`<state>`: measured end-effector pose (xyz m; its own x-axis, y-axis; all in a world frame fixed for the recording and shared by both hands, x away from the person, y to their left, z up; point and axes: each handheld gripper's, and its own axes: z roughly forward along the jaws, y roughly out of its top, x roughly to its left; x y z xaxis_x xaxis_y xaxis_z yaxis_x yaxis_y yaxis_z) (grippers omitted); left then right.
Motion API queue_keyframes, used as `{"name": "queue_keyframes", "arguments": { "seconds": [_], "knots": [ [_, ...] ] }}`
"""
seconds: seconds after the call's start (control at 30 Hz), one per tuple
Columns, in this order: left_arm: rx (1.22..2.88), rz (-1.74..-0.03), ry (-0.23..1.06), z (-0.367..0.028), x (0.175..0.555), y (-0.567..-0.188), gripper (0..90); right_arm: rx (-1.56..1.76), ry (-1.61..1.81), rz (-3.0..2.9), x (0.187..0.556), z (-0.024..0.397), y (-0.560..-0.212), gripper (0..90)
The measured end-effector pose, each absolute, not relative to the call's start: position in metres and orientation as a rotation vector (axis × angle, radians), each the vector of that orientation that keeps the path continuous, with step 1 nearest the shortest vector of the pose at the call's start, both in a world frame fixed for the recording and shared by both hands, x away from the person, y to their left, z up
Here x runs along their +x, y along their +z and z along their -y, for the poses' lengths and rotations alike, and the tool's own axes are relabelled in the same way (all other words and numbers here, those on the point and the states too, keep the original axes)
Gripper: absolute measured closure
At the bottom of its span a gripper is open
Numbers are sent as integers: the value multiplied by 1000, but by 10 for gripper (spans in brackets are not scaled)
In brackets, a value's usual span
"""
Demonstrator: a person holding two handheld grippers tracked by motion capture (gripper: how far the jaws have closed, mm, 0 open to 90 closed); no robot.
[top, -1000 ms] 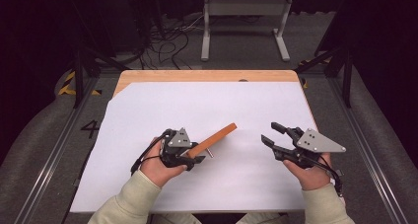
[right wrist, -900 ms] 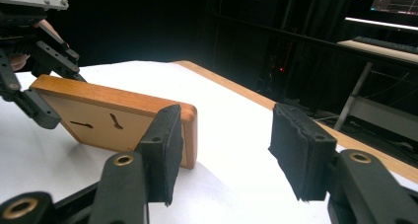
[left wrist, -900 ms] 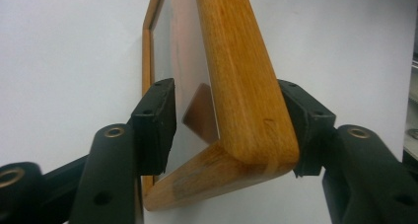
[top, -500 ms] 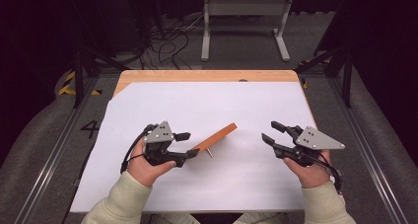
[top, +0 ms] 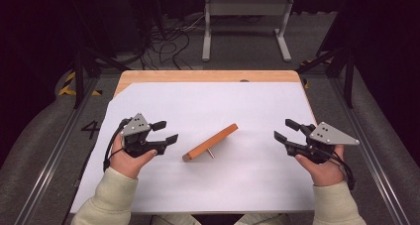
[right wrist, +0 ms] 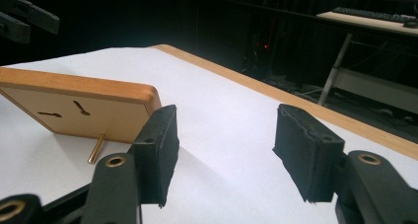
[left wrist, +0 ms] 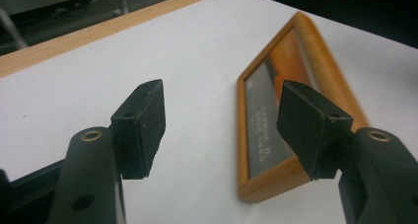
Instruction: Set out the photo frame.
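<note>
1. A dark room with floor cables (top: 171,36) and a grey stand (top: 246,9) lies beyond the table's far edge.
2. White sheet (top: 257,106) covers the wooden table (top: 208,76), leaving its far edge bare.
3. Wooden frame (top: 210,141) stands mid-table, propped on a small peg (right wrist: 96,148).
4. Left gripper (top: 164,133) and right gripper (top: 283,131), both unclenched and empty, flank it, apart, with open sheet all around.

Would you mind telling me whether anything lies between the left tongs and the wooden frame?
Nothing visible does. The left tongs are open, and just bare white paper separates them from the frame, which stands propped on its peg.
</note>
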<state>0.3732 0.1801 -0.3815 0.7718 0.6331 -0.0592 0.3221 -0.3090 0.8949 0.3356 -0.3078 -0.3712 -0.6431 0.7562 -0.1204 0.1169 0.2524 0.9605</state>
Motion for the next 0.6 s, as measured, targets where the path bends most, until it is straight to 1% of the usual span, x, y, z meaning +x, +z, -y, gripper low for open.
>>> {"name": "queue_keyframes", "arguments": {
  "seconds": [0.2, 0.4, 0.6],
  "knots": [
    [1917, -781, 397, -188, 381, -393, 360, 794, 1412, -1950, 337, 308, -373, 422],
    [1913, -793, 430, -196, 385, -398, 360, 799, 1404, -1949, 338, 309, -374, 421],
    [1944, -811, 465, -200, 388, -404, 365, 812, 1402, -1948, 339, 311, -376, 419]
  ]
}}
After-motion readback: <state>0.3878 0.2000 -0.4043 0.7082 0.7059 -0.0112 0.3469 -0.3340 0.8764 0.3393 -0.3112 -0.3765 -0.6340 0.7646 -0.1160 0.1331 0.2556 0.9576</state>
